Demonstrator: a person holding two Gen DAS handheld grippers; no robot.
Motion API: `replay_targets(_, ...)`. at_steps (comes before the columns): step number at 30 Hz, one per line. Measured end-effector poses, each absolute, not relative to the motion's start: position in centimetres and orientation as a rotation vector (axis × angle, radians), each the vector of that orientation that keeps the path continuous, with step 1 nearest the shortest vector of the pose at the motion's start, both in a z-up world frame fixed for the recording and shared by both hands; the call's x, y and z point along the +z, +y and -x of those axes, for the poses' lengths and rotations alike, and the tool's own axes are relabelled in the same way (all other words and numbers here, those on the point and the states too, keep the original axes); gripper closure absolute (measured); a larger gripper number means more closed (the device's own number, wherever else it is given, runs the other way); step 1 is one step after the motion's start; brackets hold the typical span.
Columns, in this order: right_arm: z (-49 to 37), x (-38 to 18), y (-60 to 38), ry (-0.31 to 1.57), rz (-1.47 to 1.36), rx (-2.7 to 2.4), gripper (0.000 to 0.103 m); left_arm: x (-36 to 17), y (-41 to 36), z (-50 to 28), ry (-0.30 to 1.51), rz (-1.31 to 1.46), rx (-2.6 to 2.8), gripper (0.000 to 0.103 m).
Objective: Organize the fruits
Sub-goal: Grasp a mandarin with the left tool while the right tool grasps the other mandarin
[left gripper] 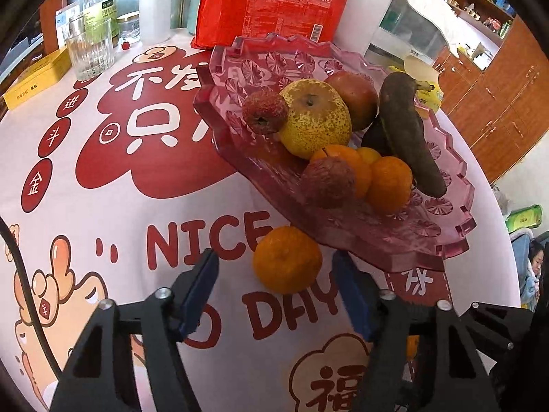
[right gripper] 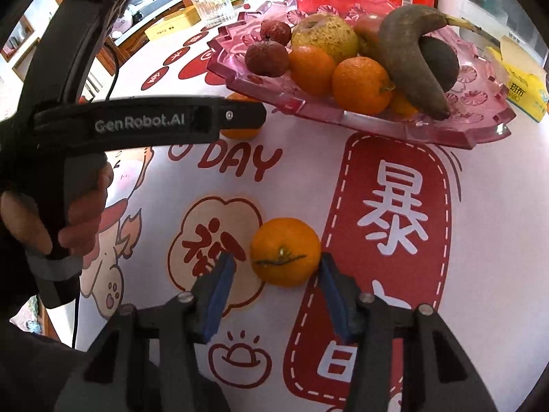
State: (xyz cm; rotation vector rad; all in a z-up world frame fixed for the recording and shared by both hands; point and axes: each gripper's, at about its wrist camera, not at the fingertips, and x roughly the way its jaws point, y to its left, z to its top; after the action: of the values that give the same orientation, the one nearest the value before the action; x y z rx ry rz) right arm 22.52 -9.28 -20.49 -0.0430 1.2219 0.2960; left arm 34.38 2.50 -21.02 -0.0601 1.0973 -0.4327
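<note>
The counter [left gripper: 103, 178] has a white cloth with big red words and cartoon drawings. At the far left of the left view lies a yellow box [left gripper: 34, 82], then a clear glass [left gripper: 91, 53] and a green-label bottle [left gripper: 101, 7]. A red packet [left gripper: 271, 3] stands behind the pink plate [left gripper: 446, 237].

The plate is full of fruit. From left to right in the left view there is a small red fruit [left gripper: 265, 111], a yellow spotted pear [left gripper: 315, 118], a red apple [left gripper: 353, 98] behind it, and a dark brown banana [left gripper: 408, 134]. In front lie another small red fruit [left gripper: 327, 182] and some oranges [left gripper: 389, 185].

One orange [left gripper: 287, 259] is on the counter, just beside the near edge of the plate. The left tongs [left gripper: 274, 286] are around it. Their blue pads [left gripper: 202, 292] stand a bit away from it on each side, so the tongs are half open and hold nothing.

In the right view a hand [right gripper: 79, 216] grips the black handle of the left tongs at the left side. The first orange [right gripper: 240, 132] peeks out from behind that handle.

A second orange [right gripper: 285, 251] sits on the counter, well apart from the plate [right gripper: 463, 134], with its little green stem facing up. The right tongs [right gripper: 276, 279] are around it. The right pad [right gripper: 331, 295] looks right at the peel and the left pad has a small gap, so I cannot tell if they squeeze it. The orange rests on the cloth, between a red flower drawing and a red sign. A yellow tissue pack [right gripper: 525, 89] lies at the far right, past the plate.
</note>
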Motion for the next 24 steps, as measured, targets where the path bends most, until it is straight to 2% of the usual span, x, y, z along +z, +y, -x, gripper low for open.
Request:
replay_targets(5,-23.2,-20.7,-8.9,1.214,0.06,0.291,0.058,-21.2,2.8,-34.2,1.083,0.076,-0.454,0.052)
replay_targets(8,-23.3,-20.7,-9.1,1.214,0.067,0.286,0.062,-21.1,2.7,-34.0,1.076,0.081,-0.479,0.063)
replay_targets(24,-22.3,-20.6,-9.3,1.252,0.044,0.318,0.063,-20.4,2.4,-32.0,1.1,0.034,-0.433,0.063)
